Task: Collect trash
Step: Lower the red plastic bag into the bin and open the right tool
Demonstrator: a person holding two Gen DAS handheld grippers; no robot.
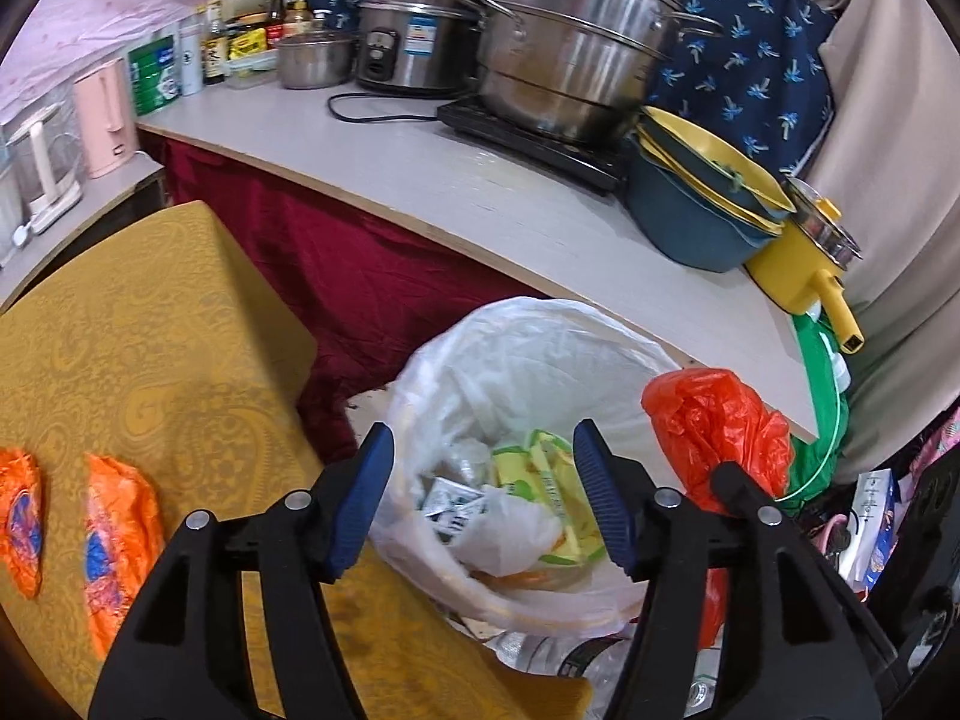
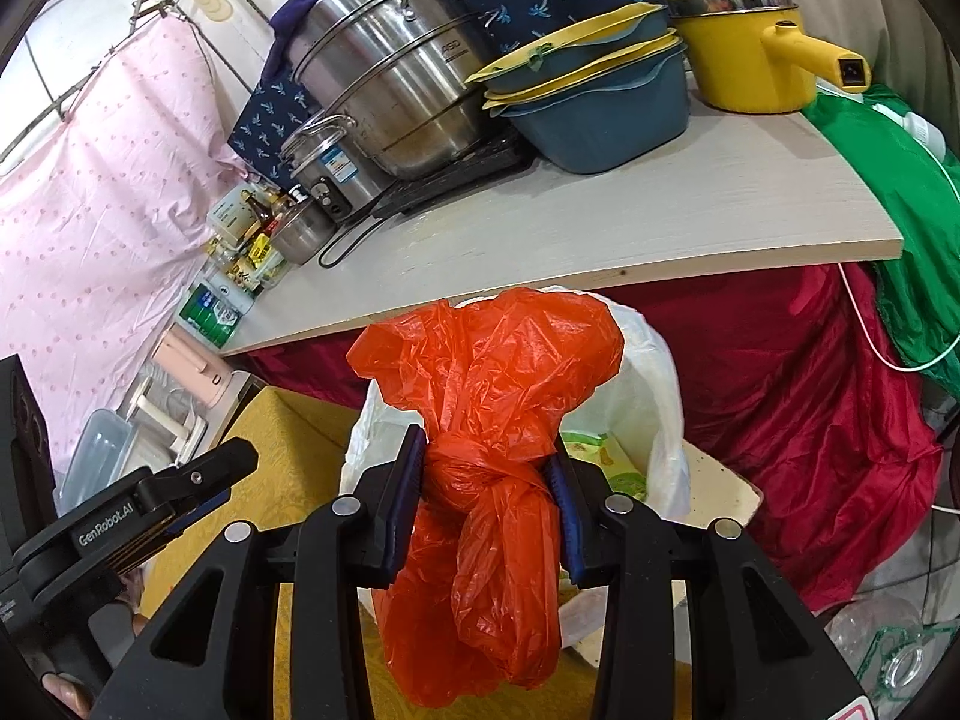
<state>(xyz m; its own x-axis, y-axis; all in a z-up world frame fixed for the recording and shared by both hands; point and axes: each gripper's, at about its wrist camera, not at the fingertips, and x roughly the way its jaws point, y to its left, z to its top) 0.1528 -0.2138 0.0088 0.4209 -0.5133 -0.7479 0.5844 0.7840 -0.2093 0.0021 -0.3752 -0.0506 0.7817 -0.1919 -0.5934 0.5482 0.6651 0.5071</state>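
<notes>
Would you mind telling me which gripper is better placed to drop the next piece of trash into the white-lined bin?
The right gripper: its jaws already clamp the knotted orange plastic bag just before the white-lined bin. The left gripper is open and holds nothing.

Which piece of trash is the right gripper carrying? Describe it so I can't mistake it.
Start at the trash bin lined with white plastic, below the countertop's edge. Above it, pinched in the right gripper, hangs the knotted red-orange plastic bag. Unlike the printed orange wrappers on the yellow cloth, it is plain.
</notes>
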